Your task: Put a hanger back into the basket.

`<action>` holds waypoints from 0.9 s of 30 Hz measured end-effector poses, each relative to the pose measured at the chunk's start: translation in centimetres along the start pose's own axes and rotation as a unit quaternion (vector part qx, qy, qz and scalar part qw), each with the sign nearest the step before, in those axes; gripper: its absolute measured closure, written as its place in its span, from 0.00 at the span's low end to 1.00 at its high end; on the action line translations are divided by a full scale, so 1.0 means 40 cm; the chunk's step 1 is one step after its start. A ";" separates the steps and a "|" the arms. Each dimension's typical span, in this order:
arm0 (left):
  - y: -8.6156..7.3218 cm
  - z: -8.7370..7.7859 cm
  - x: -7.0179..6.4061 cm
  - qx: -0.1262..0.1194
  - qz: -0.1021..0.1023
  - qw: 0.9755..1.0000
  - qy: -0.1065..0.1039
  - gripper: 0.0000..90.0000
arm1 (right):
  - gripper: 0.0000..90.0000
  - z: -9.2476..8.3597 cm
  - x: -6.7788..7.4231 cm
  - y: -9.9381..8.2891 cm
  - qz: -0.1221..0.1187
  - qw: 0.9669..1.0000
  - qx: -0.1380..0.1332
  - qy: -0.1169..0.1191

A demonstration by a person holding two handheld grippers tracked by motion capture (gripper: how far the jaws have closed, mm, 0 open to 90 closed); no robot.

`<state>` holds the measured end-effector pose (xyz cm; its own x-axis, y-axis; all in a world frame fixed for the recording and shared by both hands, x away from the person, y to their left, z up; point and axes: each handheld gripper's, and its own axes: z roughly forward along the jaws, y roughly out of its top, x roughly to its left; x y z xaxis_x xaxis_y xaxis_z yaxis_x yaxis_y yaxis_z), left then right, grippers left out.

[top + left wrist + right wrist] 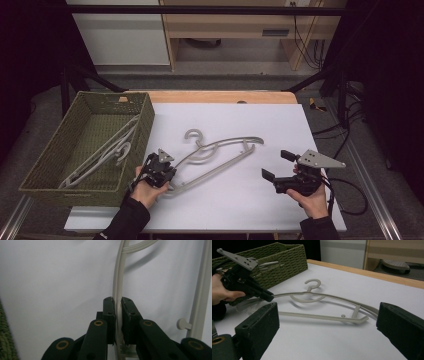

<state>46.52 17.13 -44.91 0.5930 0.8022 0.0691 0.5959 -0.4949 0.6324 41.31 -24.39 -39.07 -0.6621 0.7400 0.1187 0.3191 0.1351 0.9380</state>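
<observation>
Hanger (pixel 215 156) lies on the white tabletop (pixel 280 125) beside the basket (pixel 60 150); your left tool (pixel 162 172) is clamped on its thin arm, right tool (pixel 276 165) apart. Light, stiff, slick plastic: grip the arm squarely or it pivots.

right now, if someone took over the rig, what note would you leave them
Left gripper: shut on the upper arm of the hanger at its left end; the hanger lies on the white table.
Right gripper: open, holding nothing, right of the hanger.
Basket at the table's left already holds other hangers.
Done: hanger gripped.
Left, likely: lift it into the basket.
</observation>
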 end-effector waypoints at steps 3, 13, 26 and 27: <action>0.007 -0.030 0.005 -0.021 -0.003 1.000 -0.012 0.91 | 0.05 -0.003 -0.003 0.000 -0.001 1.000 -0.001 -0.001; 0.021 -0.097 0.003 -0.074 -0.006 0.997 -0.015 0.92 | 0.06 -0.010 -0.006 0.002 -0.002 1.000 -0.004 -0.001; 0.018 -0.064 -0.009 -0.046 -0.004 0.999 -0.021 0.91 | 0.06 -0.008 -0.005 0.001 -0.001 1.000 -0.003 0.002; 0.014 -0.051 -0.010 -0.039 -0.005 0.999 -0.021 0.91 | 0.06 -0.008 -0.005 0.001 -0.001 1.000 -0.003 0.001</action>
<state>45.52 17.19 -43.01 0.6101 0.7917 0.0318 0.5592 -0.4587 0.6906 41.22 -24.74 -38.95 -0.6646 0.7378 0.1179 0.3136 0.1322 0.9403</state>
